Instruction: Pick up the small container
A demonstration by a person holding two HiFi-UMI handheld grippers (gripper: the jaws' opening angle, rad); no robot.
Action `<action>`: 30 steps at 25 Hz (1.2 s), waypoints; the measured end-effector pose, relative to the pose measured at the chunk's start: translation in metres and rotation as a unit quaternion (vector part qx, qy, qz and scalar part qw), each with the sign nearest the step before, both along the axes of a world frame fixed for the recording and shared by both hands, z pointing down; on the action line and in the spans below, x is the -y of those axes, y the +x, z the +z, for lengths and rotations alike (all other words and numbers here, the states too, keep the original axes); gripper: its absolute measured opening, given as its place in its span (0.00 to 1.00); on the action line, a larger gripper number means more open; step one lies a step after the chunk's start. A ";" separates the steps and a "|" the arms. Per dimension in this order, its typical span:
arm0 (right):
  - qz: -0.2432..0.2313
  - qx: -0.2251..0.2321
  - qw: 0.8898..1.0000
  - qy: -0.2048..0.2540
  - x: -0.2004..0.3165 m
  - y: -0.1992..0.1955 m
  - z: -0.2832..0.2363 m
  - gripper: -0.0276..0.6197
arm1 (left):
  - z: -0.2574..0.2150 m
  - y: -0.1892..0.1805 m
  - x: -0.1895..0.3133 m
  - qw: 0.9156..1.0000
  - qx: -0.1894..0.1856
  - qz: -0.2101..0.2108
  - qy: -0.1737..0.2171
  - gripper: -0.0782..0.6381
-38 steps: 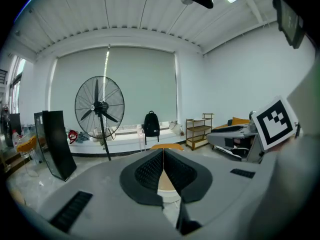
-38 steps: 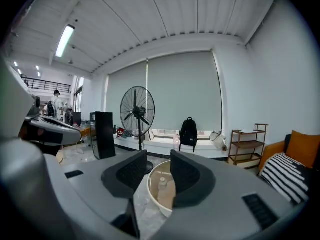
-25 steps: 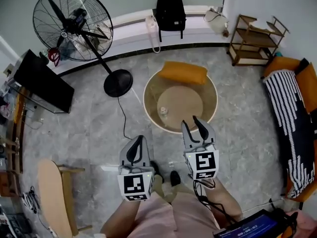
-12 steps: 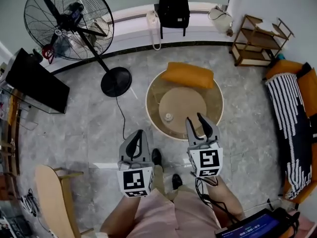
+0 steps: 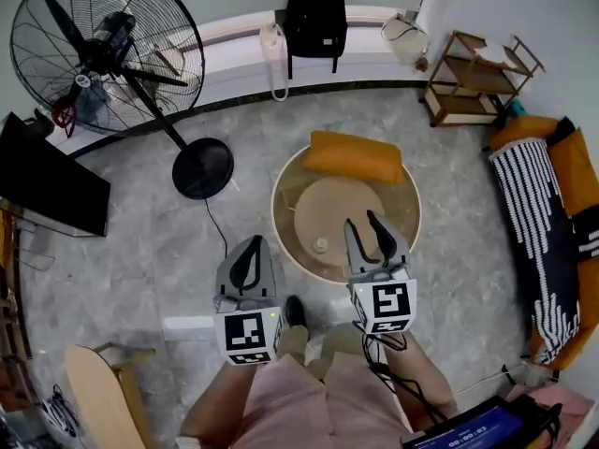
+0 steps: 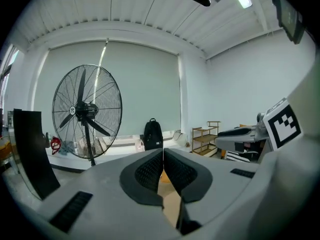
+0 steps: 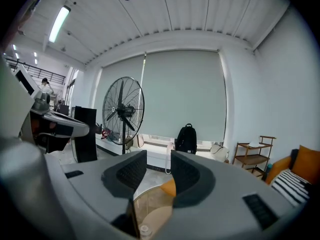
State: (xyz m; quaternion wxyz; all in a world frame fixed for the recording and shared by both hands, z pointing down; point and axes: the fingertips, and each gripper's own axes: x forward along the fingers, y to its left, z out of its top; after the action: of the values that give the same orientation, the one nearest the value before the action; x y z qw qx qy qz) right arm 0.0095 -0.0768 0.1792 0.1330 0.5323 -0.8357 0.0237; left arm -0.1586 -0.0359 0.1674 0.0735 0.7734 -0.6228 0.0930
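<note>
The small container (image 5: 321, 245), a little clear jar with a pale lid, stands near the front edge of a round glass-rimmed table (image 5: 286, 221). In the head view my right gripper (image 5: 365, 236) hangs open over the table's near side, just right of the container and apart from it. The right gripper view shows the container (image 7: 144, 230) low between the parted fingers of the right gripper (image 7: 158, 161). My left gripper (image 5: 250, 254) is shut and empty, held above the floor to the left of the table; its pads meet in the left gripper (image 6: 163, 156) view.
An orange cushion (image 5: 353, 157) lies on the table's far side. A big standing fan (image 5: 103, 50) with a round base (image 5: 202, 167) is at the back left. A backpack (image 5: 314, 17), a wooden shelf (image 5: 477, 78), a striped sofa (image 5: 547, 223) and a black panel (image 5: 47, 190) ring the room.
The person has stepped toward the table, so the container now lies closer to both grippers. The right gripper's fingers now overlap the table's near side. Neither gripper's jaws have changed.
</note>
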 end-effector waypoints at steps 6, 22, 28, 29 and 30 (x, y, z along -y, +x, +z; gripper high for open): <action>0.007 0.002 1.000 -0.009 0.019 0.000 0.011 0.27 | 0.012 0.004 0.028 1.000 0.004 0.016 -0.016 0.13; -0.064 -0.002 0.994 -0.090 0.031 -0.007 0.146 0.30 | 0.119 0.037 0.068 0.997 0.007 0.016 -0.080 0.13; -0.079 -0.010 0.988 -0.133 0.010 -0.014 0.228 0.36 | 0.188 0.037 0.060 0.992 0.010 0.011 -0.128 0.13; -0.076 -0.008 0.987 -0.138 0.010 -0.012 0.240 0.39 | 0.196 0.039 0.062 0.991 0.009 0.013 -0.132 0.13; -0.073 -0.007 0.987 -0.144 0.011 -0.011 0.251 0.43 | 0.204 0.040 0.064 0.991 0.010 0.015 -0.135 0.13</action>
State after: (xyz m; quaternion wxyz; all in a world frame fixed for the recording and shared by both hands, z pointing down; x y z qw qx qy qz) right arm -0.0016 -0.0878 0.4305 0.2151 0.4451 -0.8594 0.1303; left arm -0.1183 -0.0998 0.3714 0.1695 0.7645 -0.5939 0.1845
